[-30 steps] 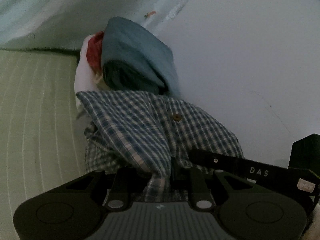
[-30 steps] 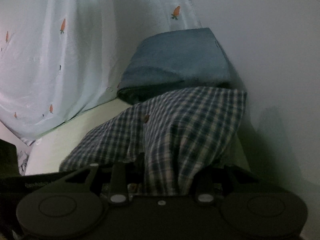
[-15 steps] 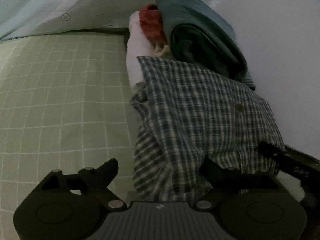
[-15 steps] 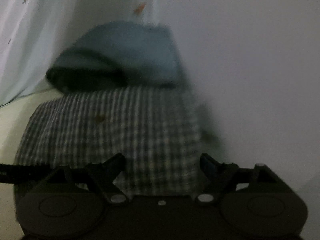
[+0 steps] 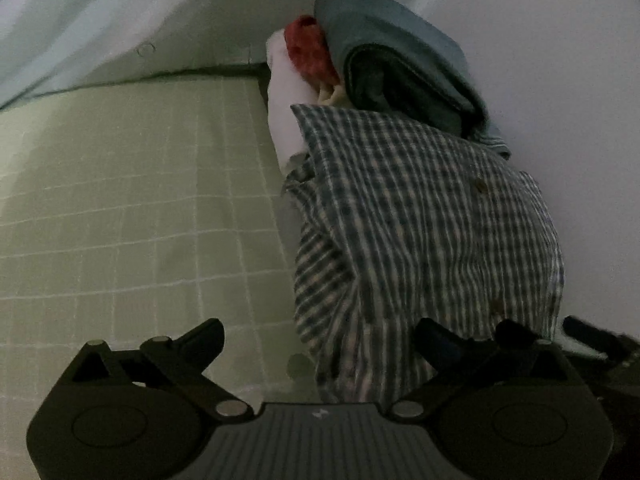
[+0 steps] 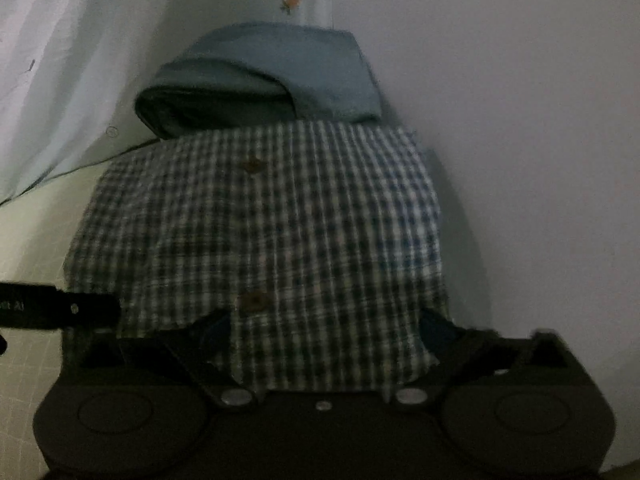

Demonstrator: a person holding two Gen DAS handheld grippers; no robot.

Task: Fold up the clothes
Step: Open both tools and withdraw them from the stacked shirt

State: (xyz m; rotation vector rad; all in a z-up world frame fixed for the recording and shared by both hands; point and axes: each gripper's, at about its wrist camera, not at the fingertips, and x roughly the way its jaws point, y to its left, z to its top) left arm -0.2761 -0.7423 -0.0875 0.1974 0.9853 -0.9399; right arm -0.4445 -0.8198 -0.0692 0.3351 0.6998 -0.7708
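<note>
Slippage is being risked: the folded blue-and-white checked cotton shirt (image 5: 420, 232), propped against the folded blue denim garment (image 6: 264, 76), is being released as the left gripper (image 5: 320, 344) and right gripper (image 6: 324, 328) are being opened wide around its near hem.

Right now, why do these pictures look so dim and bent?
Left wrist view: dim light, fisheye curving the green sheet, plaid shirt fairly sharp. Right wrist view: darker still, shirt softly blurred, black vignette corners, no glare.

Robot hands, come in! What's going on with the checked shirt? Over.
Left gripper and right gripper opening, clear of cloth. Plaid shirt folded, set against blue folded garment. Nothing blocking.
</note>
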